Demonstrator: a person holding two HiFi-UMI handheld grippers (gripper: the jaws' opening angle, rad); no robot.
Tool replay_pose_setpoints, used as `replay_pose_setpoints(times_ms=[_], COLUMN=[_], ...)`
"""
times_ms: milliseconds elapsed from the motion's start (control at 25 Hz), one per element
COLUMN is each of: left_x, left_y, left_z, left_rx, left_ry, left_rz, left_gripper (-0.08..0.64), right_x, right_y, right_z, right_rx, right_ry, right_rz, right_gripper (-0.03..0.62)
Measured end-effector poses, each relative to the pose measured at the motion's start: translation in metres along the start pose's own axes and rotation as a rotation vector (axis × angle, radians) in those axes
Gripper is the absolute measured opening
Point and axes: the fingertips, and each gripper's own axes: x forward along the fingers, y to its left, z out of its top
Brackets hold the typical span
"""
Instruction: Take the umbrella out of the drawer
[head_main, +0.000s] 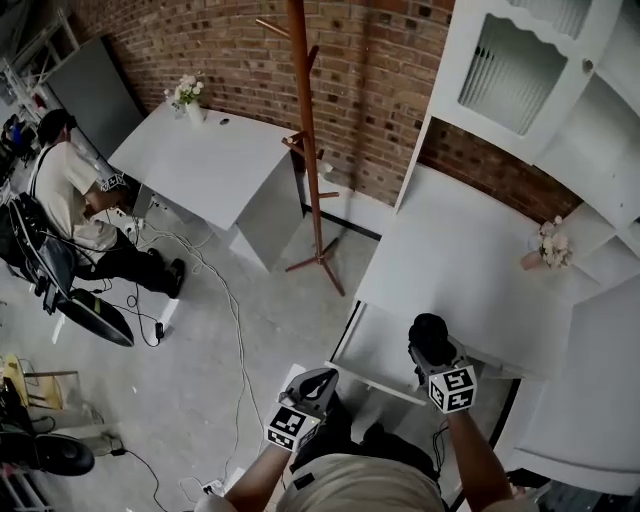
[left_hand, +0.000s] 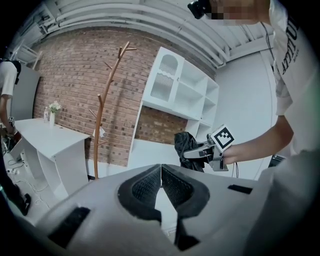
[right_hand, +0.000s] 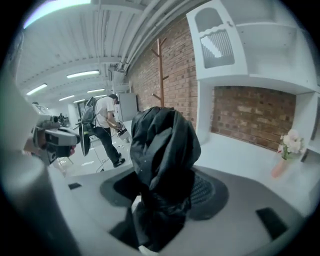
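1. The main part of the job looks done. The black folded fabric umbrella (head_main: 428, 335) is out of the white pull-out drawer (head_main: 380, 345) and held in the air above it, in front of the white cabinet's surface (head_main: 450, 270).
2. The drawer stands open below you, and what shows of its floor in the head view is bare. Part of it is hidden behind your arms, so you cannot rule out something else inside.
3. By my reading, what is left is to carry the umbrella clear and set it down somewhere. You might also push the drawer shut, though the task does not ask for that.
4. Your right hand-held gripper (right_hand: 165, 192) is clamped on the umbrella (right_hand: 162, 165). Its jaws stand wide because the bundled fabric fills the space between the pads. The grip sits low on the bundle, the bulk of the cloth rises above the jaws, and a pale tip shows at the bottom edge.
5. Your left hand-held gripper (left_hand: 161, 182) has its jaws together, ribbed pads meeting at the tips, with nothing between them. It touches nothing and hangs to the left of the drawer, well apart from the umbrella (left_hand: 186, 147).
6. The loose folds may slip or sag, so I would keep the right clamp firm until the umbrella rests on something.
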Motion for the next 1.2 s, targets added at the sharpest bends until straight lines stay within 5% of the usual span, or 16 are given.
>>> replay_pose_setpoints(times_ms=[280, 1200], left_x=[-0.002, -0.09], left_y=[-0.05, -0.175], left_z=[0.013, 0.031], left_rx=[0.015, 0.092], left_ry=[-0.033, -0.161], left_rz=[0.011, 0.125], left_gripper=[0.026, 0.026], right_x=[-0.067, -0.262], right_y=[-0.013, -0.005], right_z=[0.011, 0.007], right_rx=[0.068, 0.062], right_ry=[-0.115, -0.344], right_rz=[0.013, 0.063], right_gripper=[0.267, 0.267])
